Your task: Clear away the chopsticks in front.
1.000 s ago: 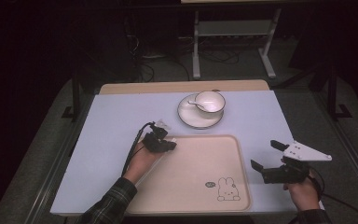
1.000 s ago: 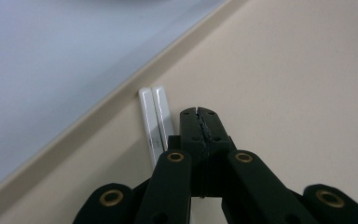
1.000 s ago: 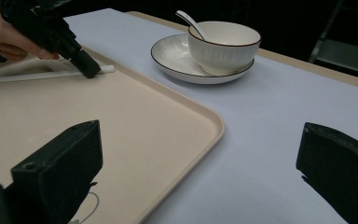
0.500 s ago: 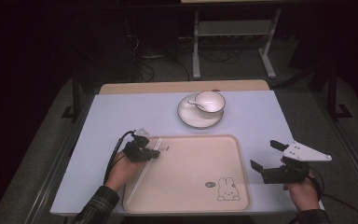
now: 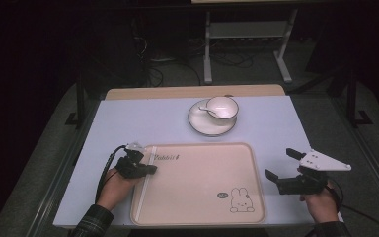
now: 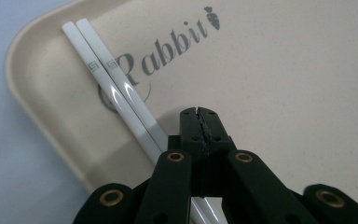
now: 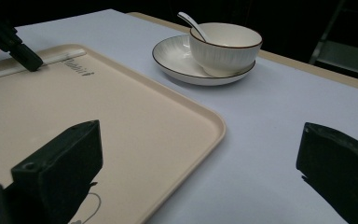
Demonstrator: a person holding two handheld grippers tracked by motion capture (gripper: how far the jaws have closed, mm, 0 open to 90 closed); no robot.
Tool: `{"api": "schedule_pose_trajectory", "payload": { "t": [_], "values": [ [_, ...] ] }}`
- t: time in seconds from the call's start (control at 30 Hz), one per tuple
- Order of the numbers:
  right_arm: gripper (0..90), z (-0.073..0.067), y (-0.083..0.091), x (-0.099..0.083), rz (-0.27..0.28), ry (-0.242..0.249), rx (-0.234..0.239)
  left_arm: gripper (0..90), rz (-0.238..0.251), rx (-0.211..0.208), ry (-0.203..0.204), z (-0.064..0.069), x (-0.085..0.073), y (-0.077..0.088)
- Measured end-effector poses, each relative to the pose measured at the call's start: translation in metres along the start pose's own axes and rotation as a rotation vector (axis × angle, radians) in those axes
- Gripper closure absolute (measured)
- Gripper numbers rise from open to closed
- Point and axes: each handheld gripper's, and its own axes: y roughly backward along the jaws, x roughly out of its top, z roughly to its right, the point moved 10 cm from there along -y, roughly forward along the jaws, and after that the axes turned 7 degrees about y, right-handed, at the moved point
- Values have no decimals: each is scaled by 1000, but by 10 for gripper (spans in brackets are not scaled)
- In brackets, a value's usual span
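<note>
Two white chopsticks point(image 6: 121, 91) lie side by side along the left edge of the beige rabbit-print tray point(image 6: 284, 70). My left gripper point(image 6: 198, 112) hovers just over them with its jaws pressed together and nothing between them; the sticks pass beneath and to its left. From above, the left gripper point(image 5: 152, 169) is at the tray's point(image 5: 202, 197) left rim, by the chopsticks point(image 5: 143, 190). My right gripper point(image 5: 282, 164) stands wide open and empty on the table, right of the tray. In the right gripper view, the right gripper point(image 7: 200, 149) looks across the tray's corner point(image 7: 168, 116).
A white bowl point(image 5: 222, 108) with a spoon point(image 5: 205, 109) in it sits on a saucer point(image 5: 197, 123) beyond the tray. The table point(image 5: 128, 123) is pale blue with a wooden strip at its far edge. Dark floor and metal stands lie behind.
My left hand and its gripper have slid left and toward me, from near the tray's far edge to its left rim. The right hand has stayed put.
</note>
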Motion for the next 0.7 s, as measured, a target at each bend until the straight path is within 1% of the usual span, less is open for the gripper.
{"api": "schedule_pose_trajectory", "payload": {
  "t": [0.03,0.2,0.4,0.43,0.5,0.53,0.57,0.6,0.63,0.67,0.7],
  "values": [
    [0,0,0,0,-1,0,0,893,0,8,2,-2,-2,2],
    [0,0,-1,0,-1,3,3,893,8,8,10,-3,-3,3],
    [0,0,0,0,0,2,0,880,10,10,-3,-2,-1,2],
    [0,0,0,0,-2,3,0,873,16,5,-1,-1,0,3],
    [0,0,0,0,-2,3,1,860,38,-10,-10,4,3,6],
    [0,0,0,0,-2,3,1,853,38,-10,-10,4,3,6],
    [0,-1,0,0,-3,4,1,837,66,-14,-26,7,8,13],
    [0,-1,0,0,-5,5,1,828,81,-16,-30,8,10,16],
    [0,-1,0,-1,-6,6,2,808,96,-15,-38,8,12,20],
    [0,-1,0,-1,-6,6,2,782,96,-15,-38,8,12,20],
    [0,-1,0,-1,-6,5,2,782,113,-13,-42,9,13,24]
  ]
}}
